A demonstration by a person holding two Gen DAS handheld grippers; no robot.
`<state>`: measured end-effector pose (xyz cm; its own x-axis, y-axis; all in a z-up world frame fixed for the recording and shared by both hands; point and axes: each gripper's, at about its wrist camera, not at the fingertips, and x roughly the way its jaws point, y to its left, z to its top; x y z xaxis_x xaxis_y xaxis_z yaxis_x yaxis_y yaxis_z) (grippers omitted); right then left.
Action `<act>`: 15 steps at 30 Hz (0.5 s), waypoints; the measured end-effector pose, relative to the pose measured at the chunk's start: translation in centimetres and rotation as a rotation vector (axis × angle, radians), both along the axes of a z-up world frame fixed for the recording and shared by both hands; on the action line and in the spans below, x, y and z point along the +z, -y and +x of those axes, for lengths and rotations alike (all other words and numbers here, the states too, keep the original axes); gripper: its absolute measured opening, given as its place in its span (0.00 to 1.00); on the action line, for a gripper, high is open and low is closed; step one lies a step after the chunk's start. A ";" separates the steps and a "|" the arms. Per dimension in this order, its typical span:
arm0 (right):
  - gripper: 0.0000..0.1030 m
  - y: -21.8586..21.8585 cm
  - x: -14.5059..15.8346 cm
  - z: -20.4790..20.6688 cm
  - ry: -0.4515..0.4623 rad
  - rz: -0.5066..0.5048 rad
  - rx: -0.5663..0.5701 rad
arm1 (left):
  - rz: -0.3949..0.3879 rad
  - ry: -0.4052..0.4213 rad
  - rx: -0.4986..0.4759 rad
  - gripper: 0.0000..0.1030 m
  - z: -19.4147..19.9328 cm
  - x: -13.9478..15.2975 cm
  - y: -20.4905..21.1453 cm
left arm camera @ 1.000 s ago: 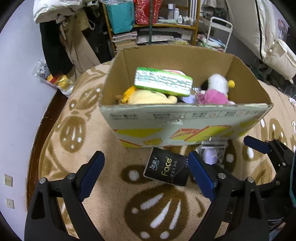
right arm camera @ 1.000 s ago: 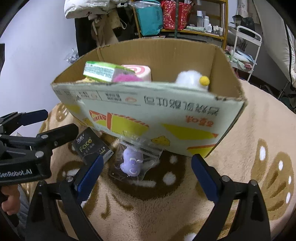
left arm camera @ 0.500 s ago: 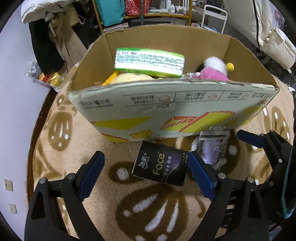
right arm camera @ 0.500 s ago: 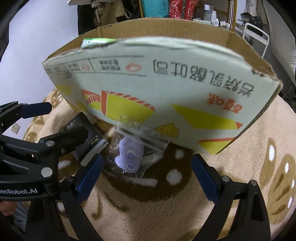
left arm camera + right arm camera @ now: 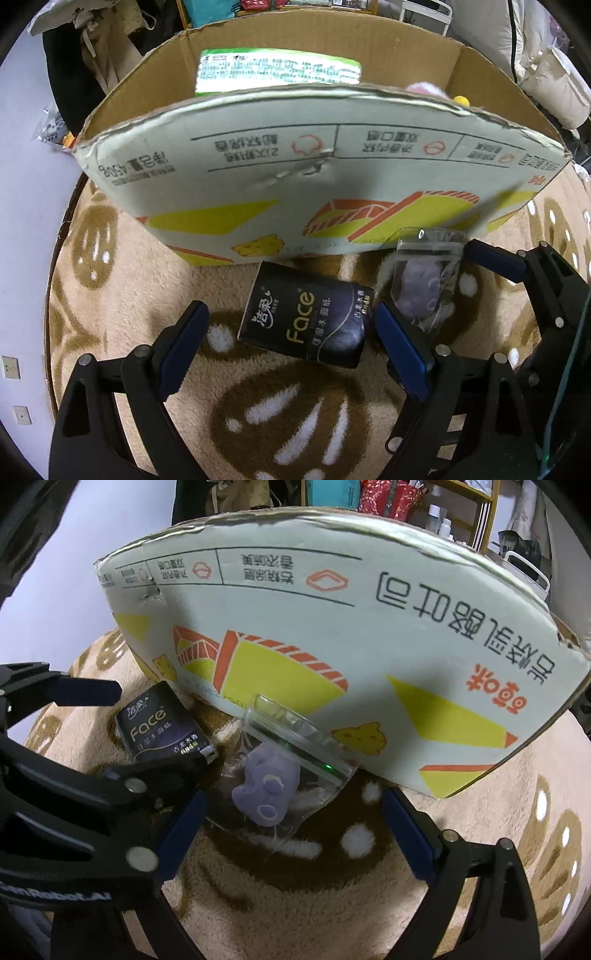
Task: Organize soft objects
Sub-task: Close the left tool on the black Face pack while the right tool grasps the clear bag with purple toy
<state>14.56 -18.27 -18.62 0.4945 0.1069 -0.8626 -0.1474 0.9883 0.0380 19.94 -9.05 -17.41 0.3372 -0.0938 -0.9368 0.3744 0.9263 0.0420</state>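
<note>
Left wrist: left gripper [image 5: 288, 350] jaws wide apart, empty, straddling black tissue pack [image 5: 306, 319] on rug [image 5: 122, 295] beside cardboard box [image 5: 295, 177]. Right wrist: right gripper [image 5: 293, 836] jaws wide, empty, around bagged purple toy [image 5: 267, 788] touching box front.

There is one cardboard box [image 5: 317, 184], and in front of it lie two things: one black tissue pack [image 5: 308, 321] and one clear bag [image 5: 291, 771] holding one purple soft toy [image 5: 266, 790]. Inside the box one green pack [image 5: 277, 72] shows over the rim.
</note>
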 end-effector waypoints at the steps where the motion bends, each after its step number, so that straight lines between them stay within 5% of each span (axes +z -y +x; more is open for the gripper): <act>1: 0.97 0.1 -0.1 0.1 0.002 -0.003 0.001 | 0.004 0.000 0.004 0.86 0.1 0.0 0.0; 6: 0.97 -0.6 -0.5 0.4 0.013 0.033 0.023 | -0.034 -0.045 0.026 0.65 1.0 -0.3 -0.5; 12: 0.97 -1.4 -0.8 0.9 0.025 0.010 0.032 | -0.031 -0.048 0.033 0.64 1.1 -0.3 -0.9; 15: 0.85 -1.6 -0.8 1.1 0.013 0.021 0.056 | -0.025 -0.041 0.039 0.64 1.2 -0.2 -1.2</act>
